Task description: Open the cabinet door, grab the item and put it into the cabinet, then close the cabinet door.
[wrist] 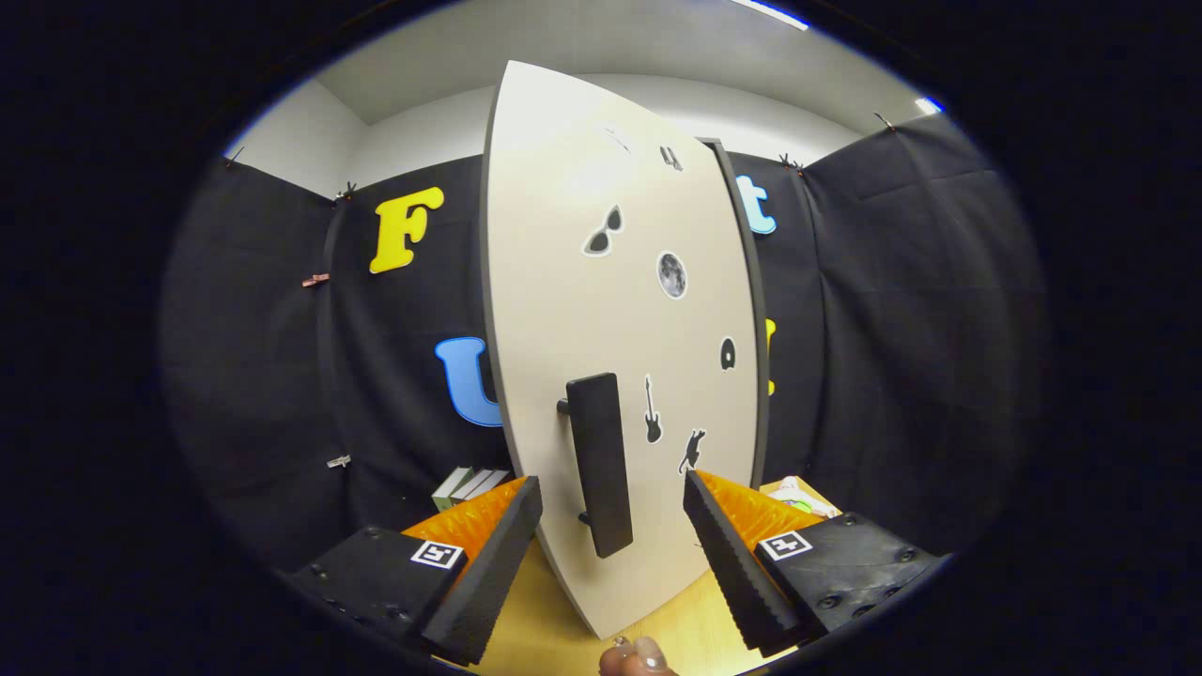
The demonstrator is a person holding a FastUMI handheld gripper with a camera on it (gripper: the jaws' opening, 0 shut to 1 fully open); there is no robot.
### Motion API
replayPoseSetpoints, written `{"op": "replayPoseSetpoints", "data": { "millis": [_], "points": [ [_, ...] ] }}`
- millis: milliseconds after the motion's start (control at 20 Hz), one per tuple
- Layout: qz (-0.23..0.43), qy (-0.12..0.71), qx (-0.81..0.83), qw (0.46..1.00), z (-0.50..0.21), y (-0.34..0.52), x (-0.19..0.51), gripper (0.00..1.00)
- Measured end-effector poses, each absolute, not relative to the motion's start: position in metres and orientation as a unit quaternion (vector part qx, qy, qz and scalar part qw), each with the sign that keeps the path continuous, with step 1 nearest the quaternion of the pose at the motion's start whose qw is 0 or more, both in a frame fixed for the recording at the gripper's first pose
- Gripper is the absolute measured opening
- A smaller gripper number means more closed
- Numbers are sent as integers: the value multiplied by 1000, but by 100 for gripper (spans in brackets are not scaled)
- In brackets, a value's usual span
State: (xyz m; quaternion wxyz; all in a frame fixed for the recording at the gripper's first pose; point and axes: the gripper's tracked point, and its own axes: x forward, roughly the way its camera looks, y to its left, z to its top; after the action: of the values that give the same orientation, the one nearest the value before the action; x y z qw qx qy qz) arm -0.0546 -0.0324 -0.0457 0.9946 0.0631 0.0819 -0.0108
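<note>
Tool: the tool (610,512) is spread wide, its two fingers standing well apart with nothing gripped between them.
Between the fingers: the dark bar handle (599,465) of the cabinet door (610,310) sits in the gap, a little nearer the left finger than the right, touching neither.
Handle axis: the handle runs upright, top to bottom along the door's face, so it lies crosswise to the line on which the fingers would close.
Key relation: the handle is straight ahead of the tool and just beyond the fingertips; its lower end reaches down level with them.
Door: the pale door panel, dotted with small dark stickers, faces the tool; a dark edge (742,282) of the cabinet shows along its right side. Whether the door is fully shut or slightly ajar I cannot tell.
Stage: fingers open around the handle would fit a reach to pull the door open, and equally a release after pushing it closed.
Item: which thing is meant for the cabinet is not clear. A green and white object (800,498) lies on the desk (535,610) beyond the right finger, near the cabinet's right edge; a stack of books (467,486) lies beyond the left finger.
Hand: fingertips (639,657) of the holder's hand show below the door's lower edge.
</note>
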Motion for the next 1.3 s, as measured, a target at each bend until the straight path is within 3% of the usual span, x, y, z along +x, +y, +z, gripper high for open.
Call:
{"op": "replayPoseSetpoints", "data": {
  "millis": [400,1300],
  "points": [
    [26,70,38,996,-32,-4,-46,98],
    [30,47,19,998,-19,-16,-68,99]
  ]
}}
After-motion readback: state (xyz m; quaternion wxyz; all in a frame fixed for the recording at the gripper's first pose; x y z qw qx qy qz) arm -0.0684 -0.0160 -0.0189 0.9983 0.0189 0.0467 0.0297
